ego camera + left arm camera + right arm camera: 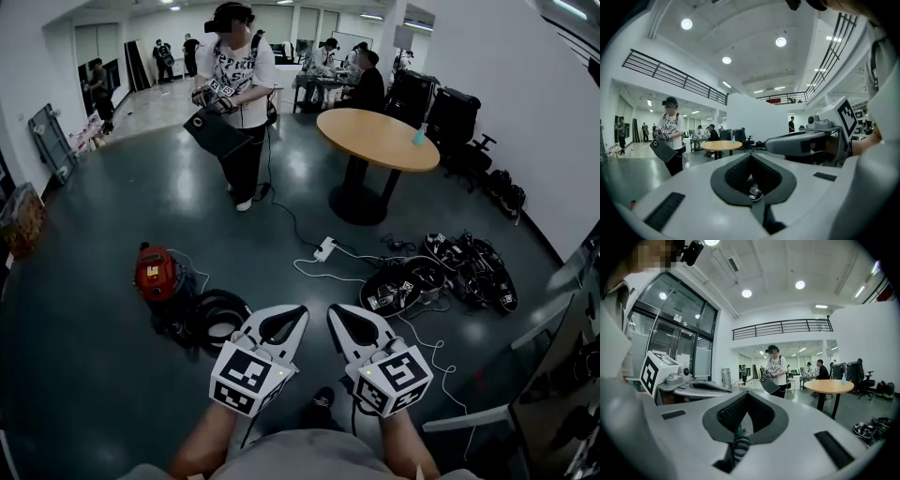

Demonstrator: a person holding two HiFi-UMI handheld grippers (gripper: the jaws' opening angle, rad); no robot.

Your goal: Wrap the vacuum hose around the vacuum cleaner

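**Head view.** My left gripper [292, 317] and right gripper [342, 319] sit side by side at 6 o'clock. Both have their jaws pressed together on nothing and are held level above the floor, which I judge an idle carry. The red vacuum cleaner [156, 272] stands at their 10 o'clock. The black vacuum hose [217, 317] lies looped just beside it, at its 4 o'clock.

**Left gripper view.** The jaws are closed and a round table [721, 145] lies at 10 o'clock. No vacuum cleaner shows.

**Right gripper view.** The jaws are closed and a standing person [774, 373] is at 12 o'clock. The vacuum cleaner is likewise absent.

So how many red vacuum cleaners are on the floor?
1. The red vacuum cleaner sits on the floor at the left, next to its coiled black hose. More could be hidden outside the picture.
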